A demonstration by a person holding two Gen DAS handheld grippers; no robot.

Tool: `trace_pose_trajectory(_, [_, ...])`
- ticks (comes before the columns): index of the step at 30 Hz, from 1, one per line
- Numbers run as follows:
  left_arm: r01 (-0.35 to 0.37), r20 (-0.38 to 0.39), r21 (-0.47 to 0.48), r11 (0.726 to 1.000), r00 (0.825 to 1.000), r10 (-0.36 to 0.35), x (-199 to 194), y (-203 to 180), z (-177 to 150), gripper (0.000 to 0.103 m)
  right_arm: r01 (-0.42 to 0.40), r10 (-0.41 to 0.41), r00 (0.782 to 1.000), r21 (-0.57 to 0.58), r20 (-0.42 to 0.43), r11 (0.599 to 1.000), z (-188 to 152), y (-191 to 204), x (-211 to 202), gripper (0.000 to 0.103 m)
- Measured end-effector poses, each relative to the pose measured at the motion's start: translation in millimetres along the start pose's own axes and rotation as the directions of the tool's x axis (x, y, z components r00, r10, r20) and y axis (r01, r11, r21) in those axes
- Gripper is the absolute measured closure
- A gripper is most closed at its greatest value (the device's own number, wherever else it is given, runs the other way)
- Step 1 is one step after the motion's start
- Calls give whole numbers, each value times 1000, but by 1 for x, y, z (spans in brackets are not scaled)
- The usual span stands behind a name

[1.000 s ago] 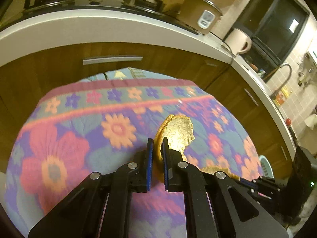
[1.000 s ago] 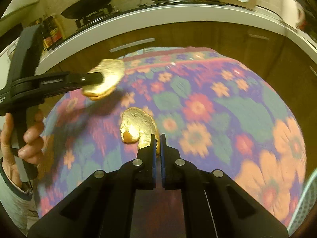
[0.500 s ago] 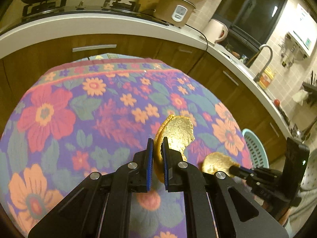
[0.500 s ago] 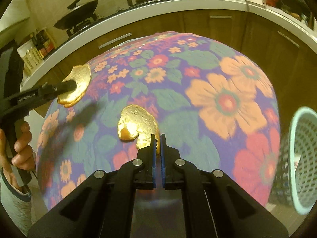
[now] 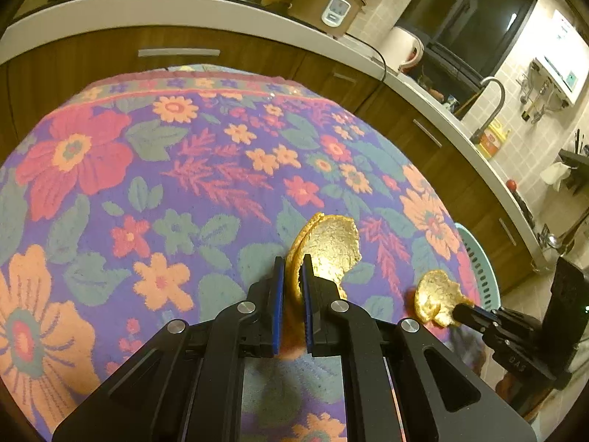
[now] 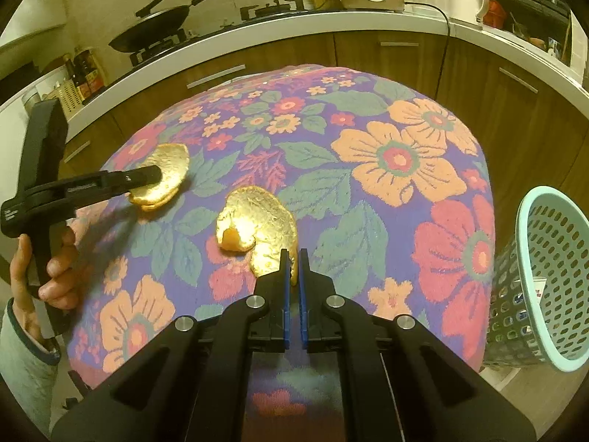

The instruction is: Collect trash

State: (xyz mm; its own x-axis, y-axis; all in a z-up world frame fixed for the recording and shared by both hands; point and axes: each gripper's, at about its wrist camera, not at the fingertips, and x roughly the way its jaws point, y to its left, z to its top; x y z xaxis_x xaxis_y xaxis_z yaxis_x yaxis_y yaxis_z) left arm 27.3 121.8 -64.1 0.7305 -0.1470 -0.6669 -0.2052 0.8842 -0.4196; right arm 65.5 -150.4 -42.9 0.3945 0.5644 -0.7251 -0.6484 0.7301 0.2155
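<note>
Carried across the floral-covered table (image 6: 397, 118) since the earlier frames: both peel pieces now nearer the right-hand edge, basket (image 6: 552, 280) fully in the right wrist view where only a sliver showed a second ago.

Left gripper (image 5: 291, 276) clamped nearly shut on the larger orange peel (image 5: 331, 246), rind edge pinched between the blue pads, cupped white side facing right. Right gripper (image 6: 292, 258) closed tight on the smaller orange peel (image 6: 257, 224), held by its near edge. Both pieces lifted clear of the cloth, shadows beneath.

Step in hand, by judgement: transport to the bin, pickup done, drop not yet made. Next move calls for: carrying past the right edge of the table, centring each piece over the basket's teal rim, then opening. Right piece closer; probably first. Risk: thin peel sticking to a pad, or falling outside the rim.

Basket on the floor just off the table's right edge, perforated, teal, some scraps already inside.

Surface: terry cloth, purple with large flowers, otherwise free of litter as far as visible. Room: kitchen, wooden cabinets, white counter, wok (image 6: 151, 33) on a hob, rice cooker (image 5: 324, 7), kettle (image 5: 405, 48), sink tap (image 5: 493, 107) to the right. Warm, dim light.
</note>
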Motion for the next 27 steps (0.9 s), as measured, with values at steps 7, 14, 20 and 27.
trace_pose_trajectory(7, [19,4,11,1000,1000,-19,0,-1,-2,96,-53,53,999,14,-4,999,-9,-8,-2,85])
trace_pose_trajectory(14, [46,1,43,998,999,-46,0,-6,-5,96,-60,60,998,-7,36,998,-12,-10,-8,42])
trace_pose_trajectory(20, [46,0,50,998,999,-46,1,-8,-5,96,-19,21,999,-48,31,999,-2,0,5,42])
trace_pose_trajectory(27, [60,-14,45,997,998,-60,2,-7,-5,96,77,-75,997,-147,18,986,3,26,21,36])
